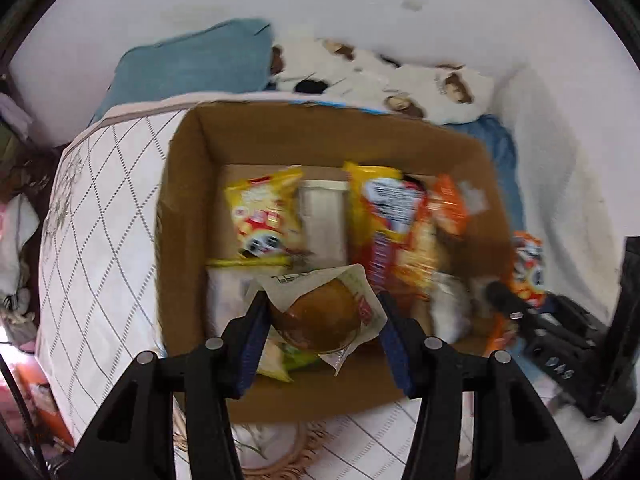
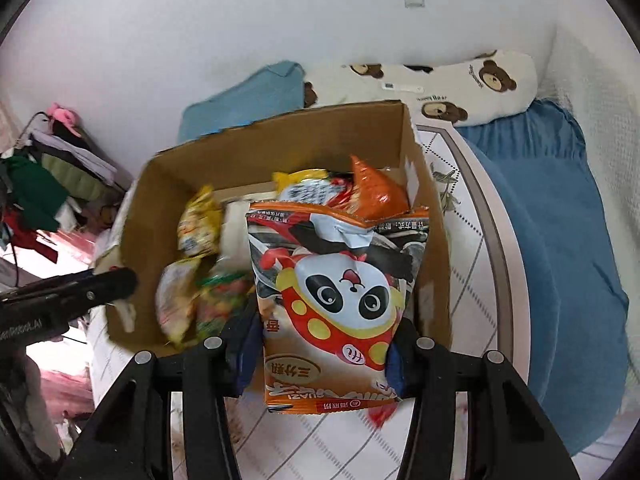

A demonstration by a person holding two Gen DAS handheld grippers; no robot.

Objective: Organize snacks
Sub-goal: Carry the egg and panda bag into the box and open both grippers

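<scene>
Both loaded up over the cardboard box point(image 1: 188, 216). Left gripper point(image 1: 322, 322) pinched on a wrapped bun point(image 1: 320, 312), right gripper point(image 2: 324, 344) clamped on the panda snack bag point(image 2: 340, 288), long axis straight ahead off the fingertips. Box directly below and ahead of both.

The supporting surface was a bed with a white quilted cover point(image 2: 472, 264) stitched in a diamond pattern. A brown cardboard box point(image 2: 168, 216) sat directly on it. Beyond the box lay a teal pillow point(image 2: 248, 96) and a white bear-print pillow point(image 2: 460, 84). A blue blanket point(image 2: 560, 240) lay along the bed's right side.
</scene>
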